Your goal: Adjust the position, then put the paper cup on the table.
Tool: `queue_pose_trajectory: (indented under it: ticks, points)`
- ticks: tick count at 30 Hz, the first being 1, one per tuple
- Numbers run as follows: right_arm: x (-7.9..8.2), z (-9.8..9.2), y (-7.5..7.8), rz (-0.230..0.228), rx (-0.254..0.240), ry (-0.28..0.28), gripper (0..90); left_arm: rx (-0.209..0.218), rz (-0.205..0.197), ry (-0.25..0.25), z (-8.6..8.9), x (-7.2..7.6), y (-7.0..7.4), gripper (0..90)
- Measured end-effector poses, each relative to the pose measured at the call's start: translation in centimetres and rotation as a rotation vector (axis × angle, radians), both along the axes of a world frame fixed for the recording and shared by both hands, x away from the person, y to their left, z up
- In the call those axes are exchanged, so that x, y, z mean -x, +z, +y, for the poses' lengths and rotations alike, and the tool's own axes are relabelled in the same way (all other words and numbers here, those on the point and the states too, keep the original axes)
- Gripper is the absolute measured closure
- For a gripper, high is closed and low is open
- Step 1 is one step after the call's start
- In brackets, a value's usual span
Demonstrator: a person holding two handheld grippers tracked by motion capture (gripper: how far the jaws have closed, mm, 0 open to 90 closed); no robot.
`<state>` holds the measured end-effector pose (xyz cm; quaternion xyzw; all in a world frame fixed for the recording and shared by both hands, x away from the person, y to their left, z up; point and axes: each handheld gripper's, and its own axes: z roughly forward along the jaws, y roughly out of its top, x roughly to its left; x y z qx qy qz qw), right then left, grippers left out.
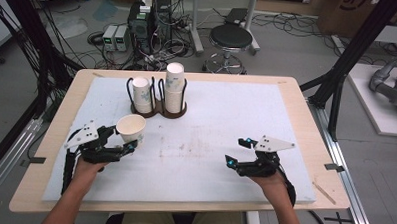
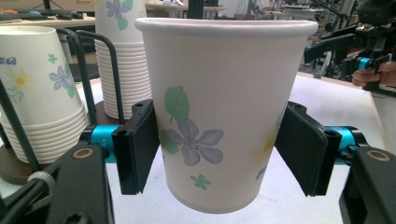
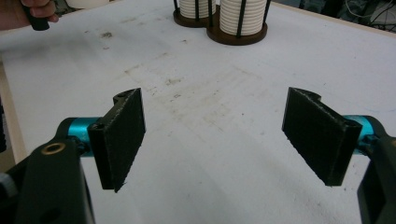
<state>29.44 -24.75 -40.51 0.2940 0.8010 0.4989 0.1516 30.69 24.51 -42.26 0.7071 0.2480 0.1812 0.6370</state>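
Observation:
A white paper cup (image 1: 131, 128) with a flower print stands upright between the jaws of my left gripper (image 1: 125, 140) at the left of the table. In the left gripper view the pads (image 2: 140, 144) press the cup (image 2: 215, 102) on both sides, and its base hangs just above the mat. My right gripper (image 1: 237, 151) rests low at the right of the mat, open, with nothing between its pads (image 3: 121, 135). A dark two-post cup holder (image 1: 157, 110) at the back centre carries two stacks of the same cups (image 1: 174, 88).
A white foam mat (image 1: 226, 123) covers most of the wooden table (image 1: 306, 111). Black frame posts (image 1: 337, 92) stand off both sides. A stool (image 1: 230, 40) and computer boxes (image 1: 144, 20) with cables sit on the floor behind the table.

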Motion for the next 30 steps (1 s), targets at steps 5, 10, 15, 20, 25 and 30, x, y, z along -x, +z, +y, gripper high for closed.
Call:
queue_pose_trajectory:
  ticks: [5,10,15,20,25,30]
  points:
    - [0.1,-0.1,0.2,-0.010,-0.007,-0.005,22.1,0.000,0.004,0.012,0.1,-0.3,-0.3,32.4]
    - [0.2,0.0,0.2,-0.011,-0.008,-0.005,22.1,0.029,-0.006,0.000,0.0,-0.8,-0.6,32.2]
    - [0.3,0.0,0.2,-0.011,-0.014,-0.009,22.1,0.025,0.002,-0.001,-0.7,-1.7,-0.7,32.2]
    - [0.4,-0.1,0.3,-0.017,-0.013,-0.009,22.1,0.019,0.011,0.004,-1.5,-2.6,-0.7,31.8]
    - [0.6,-0.3,0.4,-0.020,-0.022,-0.010,22.1,0.003,0.068,0.023,-2.6,-3.3,-1.4,31.5]
    - [0.7,-0.5,0.6,-0.031,-0.022,-0.009,22.1,-0.114,0.112,0.034,-3.9,-3.9,-2.4,31.6]
